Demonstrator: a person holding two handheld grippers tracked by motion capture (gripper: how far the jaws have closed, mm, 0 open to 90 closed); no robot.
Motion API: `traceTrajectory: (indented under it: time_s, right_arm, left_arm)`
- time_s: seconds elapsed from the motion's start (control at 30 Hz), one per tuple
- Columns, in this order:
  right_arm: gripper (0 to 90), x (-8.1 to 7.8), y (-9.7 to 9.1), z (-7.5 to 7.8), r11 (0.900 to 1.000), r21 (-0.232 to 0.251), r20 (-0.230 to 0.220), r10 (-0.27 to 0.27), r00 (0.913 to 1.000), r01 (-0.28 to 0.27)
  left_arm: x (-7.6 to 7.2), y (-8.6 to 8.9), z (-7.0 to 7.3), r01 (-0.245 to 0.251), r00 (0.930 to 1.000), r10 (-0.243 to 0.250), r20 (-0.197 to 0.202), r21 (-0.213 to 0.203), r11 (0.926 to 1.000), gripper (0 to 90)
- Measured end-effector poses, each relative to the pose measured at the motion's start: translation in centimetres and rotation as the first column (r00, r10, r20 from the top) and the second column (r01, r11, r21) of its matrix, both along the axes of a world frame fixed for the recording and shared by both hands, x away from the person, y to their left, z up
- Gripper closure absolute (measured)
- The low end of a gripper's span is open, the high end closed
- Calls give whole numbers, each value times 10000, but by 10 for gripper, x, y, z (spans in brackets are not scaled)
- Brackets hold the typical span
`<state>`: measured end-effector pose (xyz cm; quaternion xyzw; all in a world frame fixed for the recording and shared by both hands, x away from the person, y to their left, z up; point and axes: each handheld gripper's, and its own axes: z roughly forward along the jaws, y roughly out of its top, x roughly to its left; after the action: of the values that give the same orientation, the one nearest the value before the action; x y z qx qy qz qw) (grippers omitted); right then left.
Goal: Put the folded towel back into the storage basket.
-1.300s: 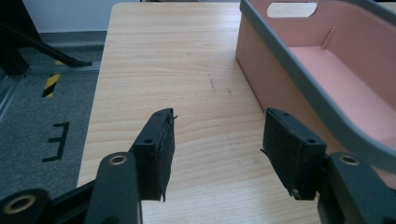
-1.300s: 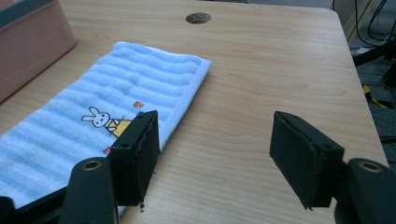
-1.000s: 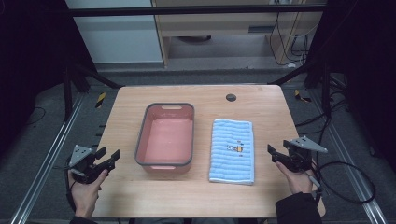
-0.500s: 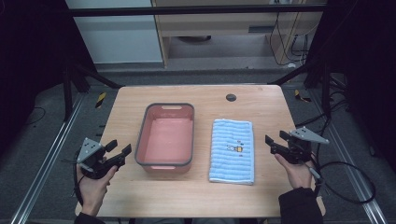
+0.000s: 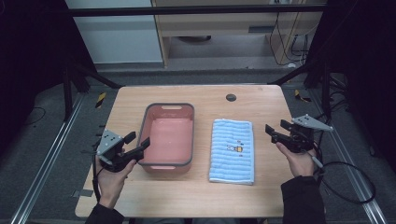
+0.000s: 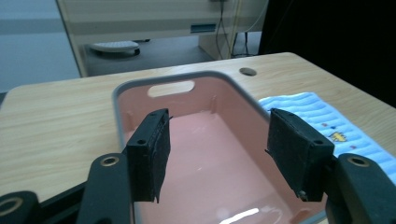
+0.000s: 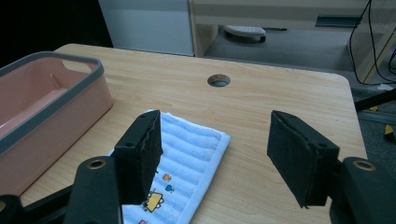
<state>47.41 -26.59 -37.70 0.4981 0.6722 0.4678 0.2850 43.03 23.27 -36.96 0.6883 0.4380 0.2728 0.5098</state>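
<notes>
An empty pink bin with a grey rim [image 5: 192, 136] stands left of the table's middle. Right of it lies a folded light-blue towel [image 5: 232, 150] with a small printed figure. My left gripper [image 5: 138, 140] is open at the bin's near-left corner; in its own view the open jaws frame the bin [image 6: 205, 74], with the towel [image 6: 327, 119] off to the right. My right gripper [image 5: 275, 127] hovers open just right of the towel; its view looks over the towel's [image 7: 191, 144] far end, with the bin's wall [image 7: 60, 109] at left. Neither gripper holds anything.
The wooden table [image 5: 140, 191] has a dark cable hole [image 5: 230, 97] near its far edge. Each gripper trails a cable off its side of the table. Metal frame rails and dark floor surround the table; cabinets stand behind it.
My left gripper has moved right and forward from the table's left edge up to the bin's near corner. The right gripper has shifted slightly left towards the towel.
</notes>
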Motion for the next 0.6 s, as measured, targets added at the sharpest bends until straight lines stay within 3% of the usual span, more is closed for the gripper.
traceTrajectory:
  time_s: [0.33, 0.6]
  right_arm:
    - [352, 13, 7, 11, 9998, -53, 107, 181, 9998, -181]
    - [343, 23, 14, 11, 9994, -145, 200, 330, 9993, -327]
  left_arm:
    - [3, -34, 4, 527, 9986, -527, 101, -5, 9986, 369]
    - [5, -63, -1, 1040, 9946, -1040, 16, 77, 9945, 364]
